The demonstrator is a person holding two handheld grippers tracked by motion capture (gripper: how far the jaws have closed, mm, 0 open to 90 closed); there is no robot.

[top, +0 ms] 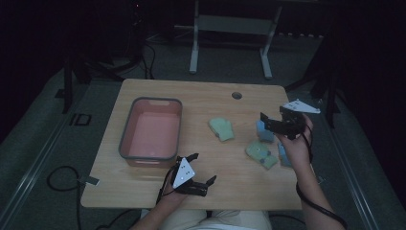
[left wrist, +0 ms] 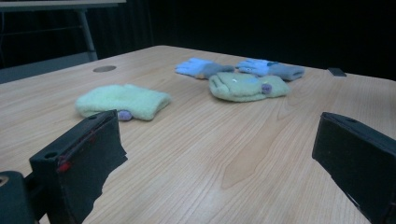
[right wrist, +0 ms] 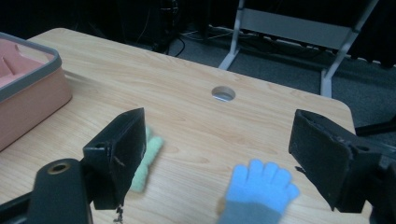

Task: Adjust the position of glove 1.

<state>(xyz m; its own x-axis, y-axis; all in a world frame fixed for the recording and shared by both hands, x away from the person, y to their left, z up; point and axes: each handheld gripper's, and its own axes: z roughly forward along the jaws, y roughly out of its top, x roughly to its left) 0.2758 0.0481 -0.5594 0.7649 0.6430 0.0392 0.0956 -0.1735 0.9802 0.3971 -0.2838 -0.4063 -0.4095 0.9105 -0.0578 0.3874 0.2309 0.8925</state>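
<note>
I've got the right gripper (top: pixel 283 125) up at centre-right of the high view, fingers wide apart w/ nothing between the pads. In the right gripper view a blue glove (right wrist: pixel 258 192) lies on the counter (right wrist: pixel 187 116) at bottom centre, fingertips pointing up-frame, in the gap between my fingers but not touched. A green glove (right wrist: pixel 145 161) sits lower left there, partly behind the left finger. The left gripper (top: pixel 195 173) rests low at bottom centre of the high view, fingers also spread, gripping nothing; the left gripper view has bare wood between them. Second green glove (top: pixel 262 153) and second blue glove (top: pixel 283 155) lie right of centre in the high view, close together. Pink bin (top: pixel 151 129) w/ grey rim is at centre-left, well apart from the gloves. No brand, label or readable writing that I can make out; too dim and small.
</note>
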